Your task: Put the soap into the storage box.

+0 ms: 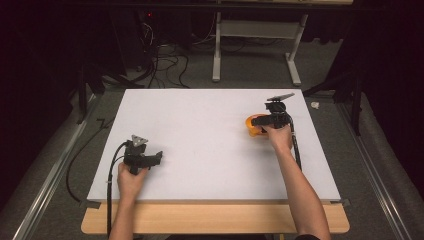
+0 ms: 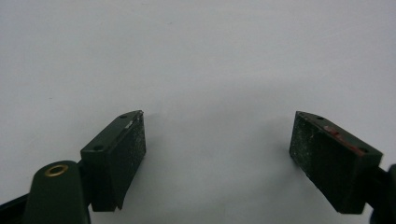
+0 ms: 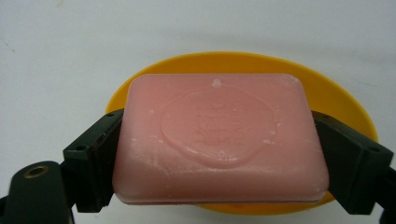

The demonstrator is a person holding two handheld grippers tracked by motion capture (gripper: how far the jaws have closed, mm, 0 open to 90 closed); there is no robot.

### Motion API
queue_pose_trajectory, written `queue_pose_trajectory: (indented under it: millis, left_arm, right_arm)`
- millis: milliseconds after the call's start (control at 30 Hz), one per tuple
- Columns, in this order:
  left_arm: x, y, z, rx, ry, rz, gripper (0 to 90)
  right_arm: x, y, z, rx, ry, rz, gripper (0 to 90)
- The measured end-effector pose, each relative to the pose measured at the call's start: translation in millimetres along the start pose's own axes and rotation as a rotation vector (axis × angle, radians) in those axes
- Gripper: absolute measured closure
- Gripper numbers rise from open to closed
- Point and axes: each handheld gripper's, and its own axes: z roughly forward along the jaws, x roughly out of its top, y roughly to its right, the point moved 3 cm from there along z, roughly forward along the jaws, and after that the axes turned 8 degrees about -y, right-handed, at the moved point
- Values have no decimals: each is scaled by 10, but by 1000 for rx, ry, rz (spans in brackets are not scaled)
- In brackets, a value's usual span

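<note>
A pink bar of soap (image 3: 218,140) with an embossed seal lies over a round orange dish (image 3: 336,100). My right gripper (image 3: 219,158) is shut on the soap, one black jaw pressed against each short end. From above, that gripper (image 1: 256,121) sits over the orange dish (image 1: 251,131) on the right half of the white table, and the soap is hidden under it. My left gripper (image 2: 217,140) stands open above bare white tabletop with nothing between its jaws. In the high view the left gripper (image 1: 157,158) is near the table's front left.
The white tabletop (image 1: 200,130) lies on a wooden board (image 1: 210,220) that sticks out at the front edge. Beyond the far edge are cables (image 1: 165,65) and a white table frame (image 1: 255,50) on the floor. Metal rails run along both sides.
</note>
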Motion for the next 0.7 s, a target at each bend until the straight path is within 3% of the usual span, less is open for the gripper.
queue_pose_trajectory:
  millis: [600, 700]
  left_arm:
    - [0, 0, 0, 0, 0, 0, 189]
    - [0, 0, 0, 0, 0, 1, 189]
  right_arm:
    - [4, 11, 57, 10, -10, 28, 133]
    - [4, 6, 69, -9, -15, 27, 133]
